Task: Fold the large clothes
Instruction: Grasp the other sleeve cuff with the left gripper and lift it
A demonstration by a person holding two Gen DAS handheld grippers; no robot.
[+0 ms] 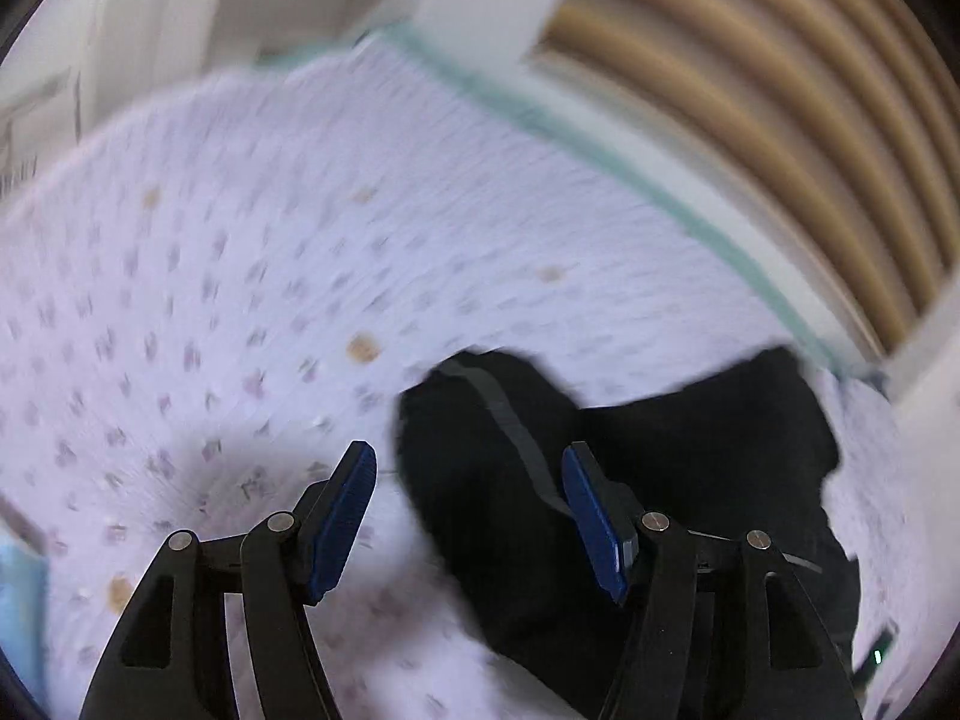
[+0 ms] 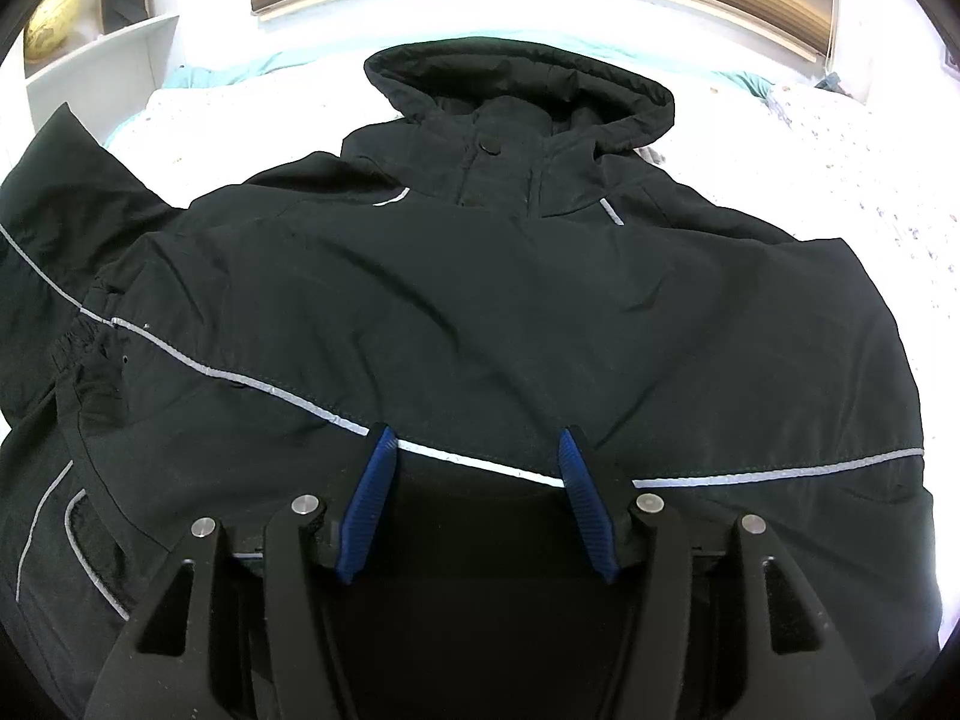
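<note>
Jacket [image 2: 480, 312] flat on bedspread [image 2: 840, 138], hood pointing away, both tools parted, gripping nothing.

Jacket [image 2: 480, 300] lies flat on the bed [image 2: 870, 180], hood [image 2: 516, 84] at the far end, one sleeve [image 2: 66, 192] out left.

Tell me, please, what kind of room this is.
Probably a bedroom: a black hooded jacket lies on a white bedspread with small purple dots, beside white wall shelves holding a yellow globe.
</note>
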